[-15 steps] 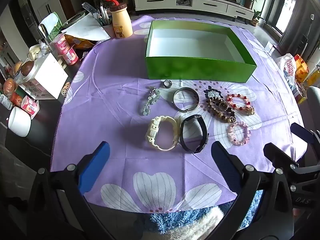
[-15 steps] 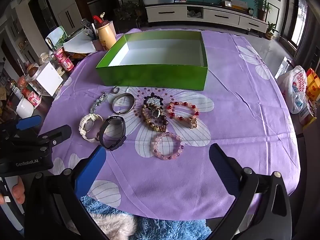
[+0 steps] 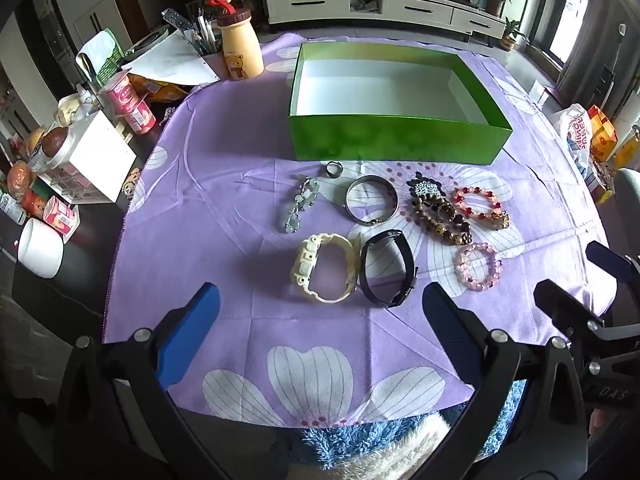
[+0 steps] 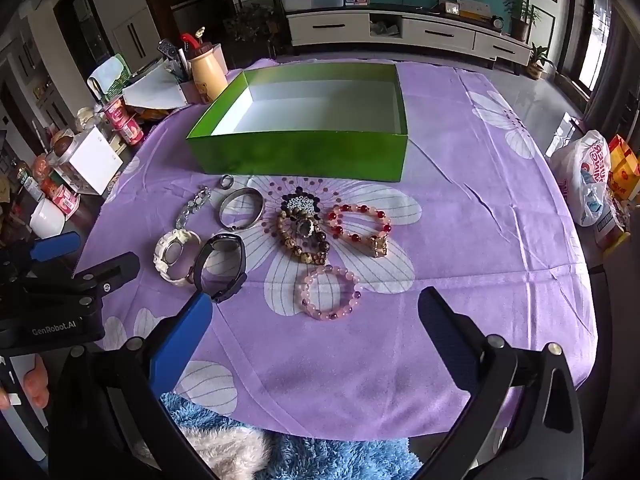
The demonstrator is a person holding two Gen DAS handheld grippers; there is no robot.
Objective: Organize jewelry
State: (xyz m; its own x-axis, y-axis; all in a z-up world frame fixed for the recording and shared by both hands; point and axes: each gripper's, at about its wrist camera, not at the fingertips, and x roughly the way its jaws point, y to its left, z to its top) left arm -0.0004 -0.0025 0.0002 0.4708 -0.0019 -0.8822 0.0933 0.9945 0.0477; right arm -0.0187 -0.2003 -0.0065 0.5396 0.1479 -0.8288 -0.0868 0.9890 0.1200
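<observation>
An empty green box (image 3: 400,140) (image 4: 304,156) stands on the purple flowered cloth (image 3: 224,208). In front of it lie a small ring (image 3: 333,174), a crystal chain bracelet (image 3: 302,202), a silver bangle (image 3: 371,179), a cream watch (image 3: 304,260) and a black watch (image 3: 387,235). To their right lie brown bead (image 3: 440,216), red bead (image 3: 464,192) and pink bead (image 3: 460,260) bracelets. My left gripper (image 3: 320,300) hovers open just short of the two watches. My right gripper (image 4: 316,300) is open above the pink bracelet (image 4: 304,288), holding nothing.
Left of the cloth stand a bear-print bottle (image 3: 240,52), yoghurt cups (image 3: 132,104), a white box (image 3: 100,160) and a white mug (image 3: 40,248). A plastic bag (image 4: 588,176) sits off the right edge. Blue fluffy fabric (image 4: 320,456) lies below the near edge.
</observation>
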